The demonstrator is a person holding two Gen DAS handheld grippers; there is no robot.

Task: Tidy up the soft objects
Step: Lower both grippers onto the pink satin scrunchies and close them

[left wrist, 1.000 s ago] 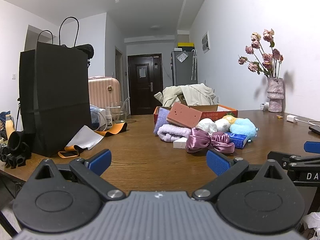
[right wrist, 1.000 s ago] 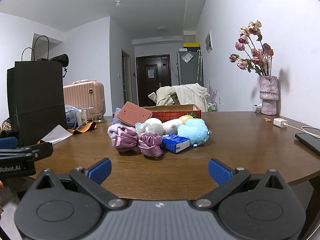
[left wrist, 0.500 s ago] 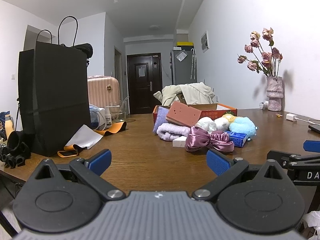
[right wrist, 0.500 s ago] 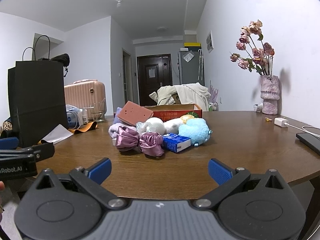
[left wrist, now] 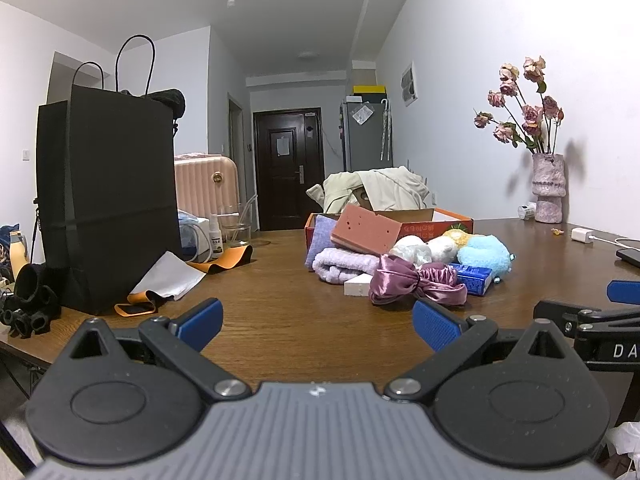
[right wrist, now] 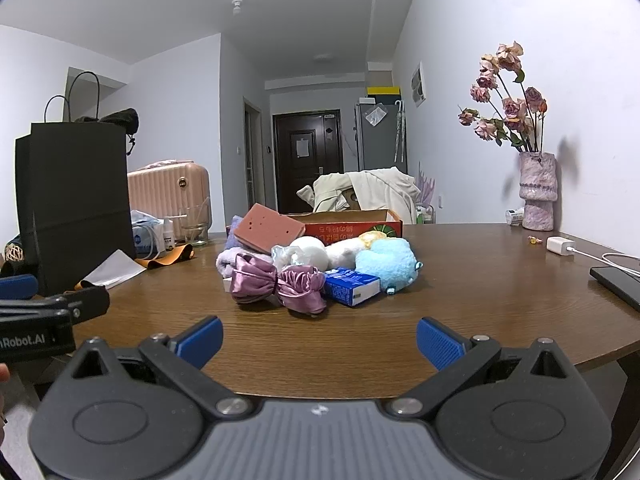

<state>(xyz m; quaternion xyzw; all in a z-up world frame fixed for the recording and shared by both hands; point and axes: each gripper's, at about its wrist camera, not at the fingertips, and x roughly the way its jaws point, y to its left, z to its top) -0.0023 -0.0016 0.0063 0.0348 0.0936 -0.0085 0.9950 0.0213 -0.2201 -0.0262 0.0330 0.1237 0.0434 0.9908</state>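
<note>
Both grippers, the left gripper [left wrist: 316,320] and the right gripper [right wrist: 318,338], hang spread wide and empty near the table [right wrist: 480,280] edge, probably readying a first pick, while the soft pile [right wrist: 316,264] sits heaped against the orange box [right wrist: 360,226].

Both wrist cams low at table [left wrist: 280,320] edge, facing fwd, left cam offset leftward, sharing soft pile [right wrist: 320,268]

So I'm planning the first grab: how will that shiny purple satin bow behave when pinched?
The satin bow looks glossy, so probably slippery. Its gathered folds suggest it is floppy and will sag. It seems light, likely sliding on the table if pushed.
</note>
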